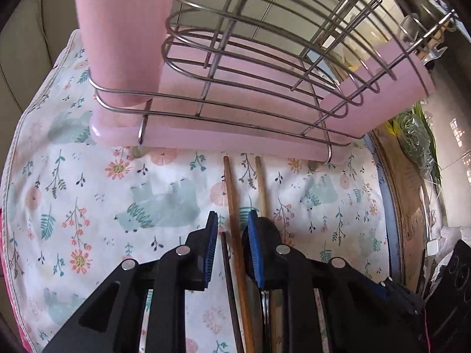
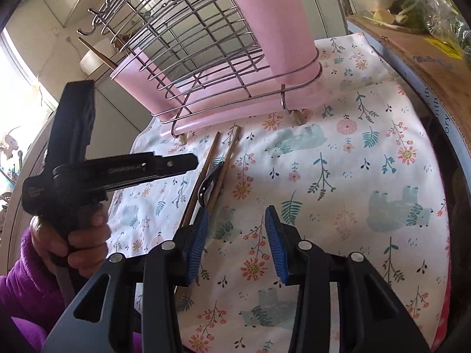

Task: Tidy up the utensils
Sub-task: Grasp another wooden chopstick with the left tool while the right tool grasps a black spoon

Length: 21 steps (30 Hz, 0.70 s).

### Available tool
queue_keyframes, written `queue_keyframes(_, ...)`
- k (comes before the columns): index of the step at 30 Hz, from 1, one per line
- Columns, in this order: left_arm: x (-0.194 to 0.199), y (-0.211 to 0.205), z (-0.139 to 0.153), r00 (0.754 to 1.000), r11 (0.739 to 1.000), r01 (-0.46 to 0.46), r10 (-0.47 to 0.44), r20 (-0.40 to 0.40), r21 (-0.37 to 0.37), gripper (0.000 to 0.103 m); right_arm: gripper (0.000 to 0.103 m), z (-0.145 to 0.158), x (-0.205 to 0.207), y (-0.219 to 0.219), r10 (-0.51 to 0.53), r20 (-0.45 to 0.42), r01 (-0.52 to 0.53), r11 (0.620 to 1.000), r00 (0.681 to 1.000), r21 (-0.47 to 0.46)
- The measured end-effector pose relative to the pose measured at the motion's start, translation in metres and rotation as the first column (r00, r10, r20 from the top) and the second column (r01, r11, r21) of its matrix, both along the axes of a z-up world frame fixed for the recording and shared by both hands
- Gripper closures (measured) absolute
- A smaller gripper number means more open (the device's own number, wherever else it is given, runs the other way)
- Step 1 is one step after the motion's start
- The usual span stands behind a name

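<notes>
- Left gripper [image 1: 231, 235] points steeply down at the floral cloth [image 1: 88, 206]; its blue pads stand a little apart, one on each side of a brown chopstick [image 1: 232, 206], not visibly pressing it.
- A thin dark stick [image 1: 228, 279] lies just left of that chopstick between the fingers; a paler chopstick [image 1: 261, 182] runs beside the right pad.
- Right gripper [image 2: 237, 235] hovers over bare cloth with its jaws apart and nothing between them.
- From the right wrist view, the chopsticks and a dark spoon [image 2: 207, 184] lie together just left of the right gripper.
- Behind them stands a wire rack [image 1: 250, 58] on a pink tray [image 1: 206, 141], with a pink cup [image 1: 123, 29] at one end.
- A hand [image 2: 76, 235] in a purple sleeve grips the left tool's handle.
</notes>
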<state>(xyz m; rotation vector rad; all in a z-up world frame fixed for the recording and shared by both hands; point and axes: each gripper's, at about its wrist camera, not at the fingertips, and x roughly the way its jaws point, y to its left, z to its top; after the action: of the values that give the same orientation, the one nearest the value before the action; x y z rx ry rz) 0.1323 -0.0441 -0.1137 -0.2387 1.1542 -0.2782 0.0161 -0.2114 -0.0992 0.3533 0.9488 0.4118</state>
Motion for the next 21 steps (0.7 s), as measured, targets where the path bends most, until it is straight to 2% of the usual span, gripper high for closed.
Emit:
queue_keyframes(4,0.012,-0.010,-0.009,1.000,1.000,-0.005,0.005,-0.010,0.030,0.083,0.062,0.001,0.000,0.002,0.020,-0.003,-0.019,1.000,1.000,0.017)
queue_keyframes(5,0.013,-0.012,-0.010,1.000,0.999,-0.008,0.009,-0.009,0.037,0.088,0.062,0.002,0.001,0.001,0.023,-0.005,-0.023,0.999,1.000,0.025)
queue_keyframes(6,0.014,-0.012,-0.010,1.000,0.999,-0.012,0.012,-0.008,0.047,0.096,0.062,0.002,0.002,0.001,0.027,-0.009,-0.026,0.999,1.000,0.038)
queue_keyframes(10,0.013,-0.004,-0.007,1.000,1.000,-0.016,0.016,-0.014,0.007,0.097,0.062,0.002,0.010,0.004,0.045,-0.032,-0.042,0.995,0.998,0.091)
queue_keyframes(17,-0.005,0.019,0.013,0.999,0.996,-0.017,0.020,0.043,-0.084,0.098,0.062,-0.001,0.039,0.018,0.100,-0.105,-0.082,0.983,0.989,0.164)
queue_keyframes(21,-0.013,0.031,0.023,0.997,0.991,-0.022,0.031,0.068,-0.128,0.098,0.062,-0.010,0.063,0.023,0.101,-0.168,-0.066,0.977,0.981,0.201)
